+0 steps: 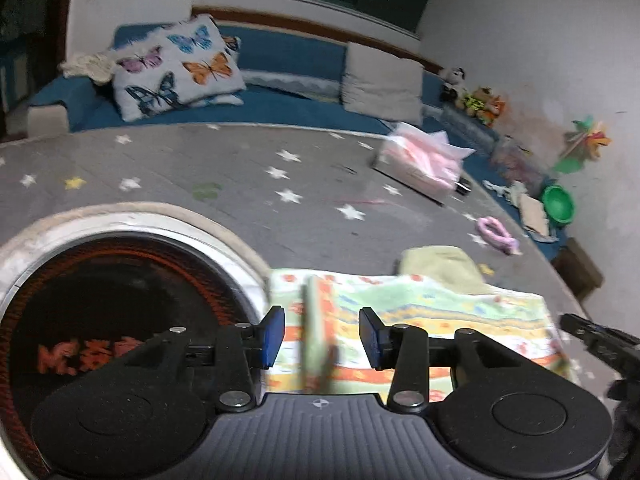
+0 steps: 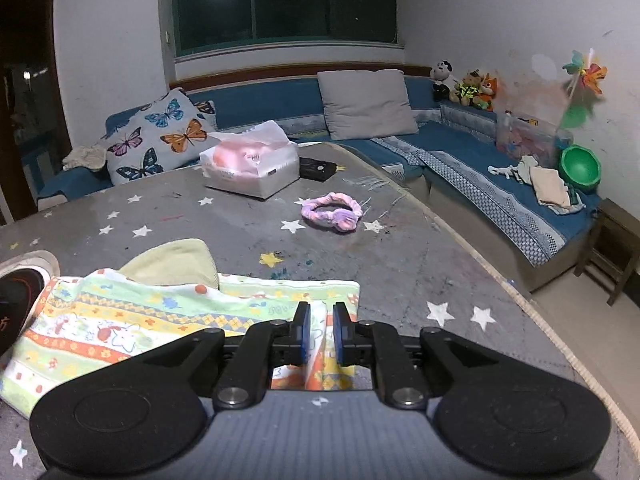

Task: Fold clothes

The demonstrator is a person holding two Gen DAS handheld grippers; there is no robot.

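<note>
Around my work I see a tissue box (image 2: 251, 168), a pink headband (image 2: 332, 216) and a round cooktop (image 1: 116, 320) on the starred table (image 2: 400, 264). The patterned garment (image 2: 132, 320) lies just beside the cooktop, over a yellow-green cloth (image 2: 176, 262). My left gripper (image 1: 322, 338) stands apart around a raised fold; my right gripper (image 2: 320, 330), angled downward, pinches the garment's edge.

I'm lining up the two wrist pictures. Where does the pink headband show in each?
Left wrist: the pink headband lies at the right, on the starred table cover, behind the patterned cloth.
Right wrist: it lies near the centre, behind the same cloth.
Shared landmark: the butterfly pillow on the blue sofa.
</note>
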